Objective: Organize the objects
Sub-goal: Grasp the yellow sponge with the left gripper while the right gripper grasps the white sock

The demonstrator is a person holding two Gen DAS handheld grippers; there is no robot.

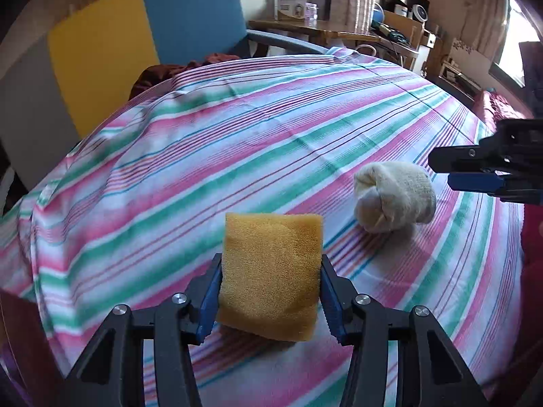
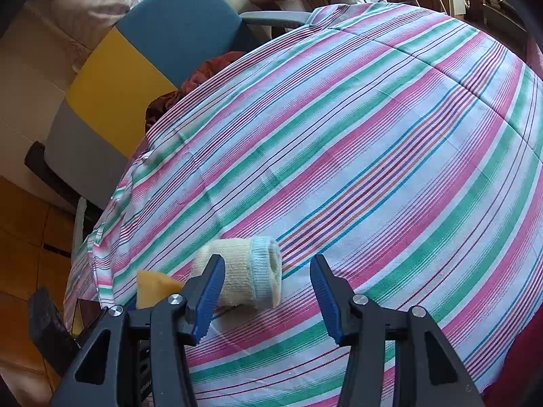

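Left gripper (image 1: 270, 296) clamped on porous orange-yellow foam sponge block (image 1: 271, 271), pads denting its soft sides, likely for relocating. Rolled cream knit sock bundle (image 2: 242, 273) lies on striped pink-green cotton sheet (image 2: 373, 156); right gripper (image 2: 268, 293) jaws apart, empty, just beside it.

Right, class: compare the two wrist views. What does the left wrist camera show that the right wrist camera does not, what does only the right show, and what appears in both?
Only the left wrist view shows the left gripper clamped on the orange square foam sponge, and the right gripper from the side.

Only the right wrist view shows the rolled cream knitted sock's pale blue cuff and the right gripper's open jaws with nothing between them.

Both show the sponge, the sock, the pink, green and white striped cloth and the blue and yellow chair.
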